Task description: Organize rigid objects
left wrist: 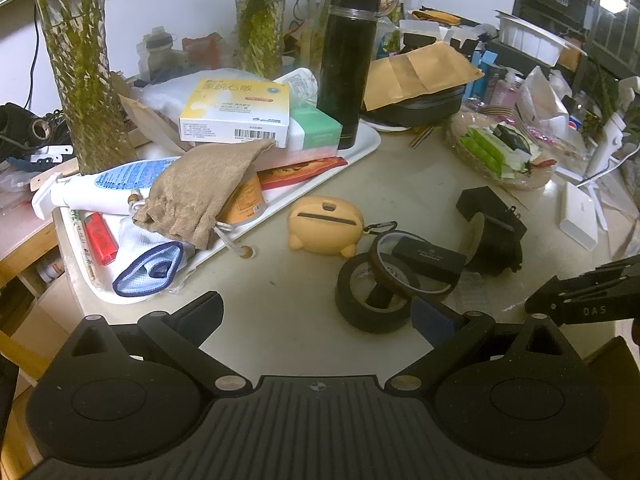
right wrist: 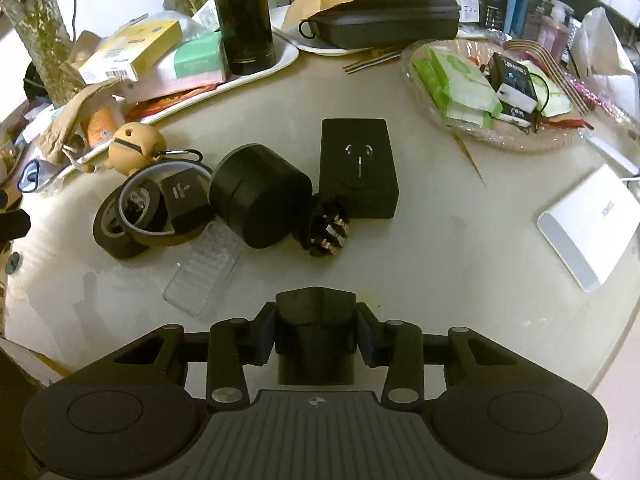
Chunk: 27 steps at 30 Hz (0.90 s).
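My right gripper [right wrist: 316,336] is shut on a small black box [right wrist: 315,320], held low over the pale table. Ahead of it lie a black power adapter with prongs up [right wrist: 358,168], a black cylinder [right wrist: 260,196], a small black connector [right wrist: 326,226], black tape rolls [right wrist: 128,216] with a small black box [right wrist: 184,200] on them, and a clear plastic case [right wrist: 204,272]. My left gripper [left wrist: 320,316] is open and empty, just short of the tape rolls [left wrist: 370,288]. A tan round case [left wrist: 324,224] sits beyond them.
A white tray [left wrist: 360,148] at the left holds a black flask [left wrist: 348,60], boxes, a burlap pouch [left wrist: 200,196] and a tube. A glass dish of packets [right wrist: 492,88] stands at the right. A white flat box [right wrist: 588,224] lies near the table's right edge.
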Available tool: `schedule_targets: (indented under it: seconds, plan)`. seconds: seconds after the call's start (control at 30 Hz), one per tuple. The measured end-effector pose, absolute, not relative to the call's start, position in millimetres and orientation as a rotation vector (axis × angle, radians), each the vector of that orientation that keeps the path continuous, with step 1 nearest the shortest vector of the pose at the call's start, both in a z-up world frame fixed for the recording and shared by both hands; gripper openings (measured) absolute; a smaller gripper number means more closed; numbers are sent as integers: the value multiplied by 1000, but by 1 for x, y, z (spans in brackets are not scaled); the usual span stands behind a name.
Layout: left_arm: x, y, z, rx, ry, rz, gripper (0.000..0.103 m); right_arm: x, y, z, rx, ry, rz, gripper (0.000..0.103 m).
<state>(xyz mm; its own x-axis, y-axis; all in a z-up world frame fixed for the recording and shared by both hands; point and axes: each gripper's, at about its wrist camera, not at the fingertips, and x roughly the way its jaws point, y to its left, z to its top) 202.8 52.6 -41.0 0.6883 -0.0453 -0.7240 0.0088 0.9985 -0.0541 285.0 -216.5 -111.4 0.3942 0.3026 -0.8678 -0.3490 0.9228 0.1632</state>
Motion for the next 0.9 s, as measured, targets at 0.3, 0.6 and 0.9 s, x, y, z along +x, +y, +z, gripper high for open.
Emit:
schedule_targets:
  seconds: [0.3, 0.6, 0.9]
  plan:
    - [207, 47, -43, -13, 818, -74, 102, 286, -222, -101, -30, 1047, 388, 43]
    - [229, 38, -56, 46, 851, -168, 102, 278, -233, -90, -2, 1016, 386, 43]
    - [253, 13, -86, 298, 879, -325, 102, 281, -251, -85, 52, 1004, 349, 43]
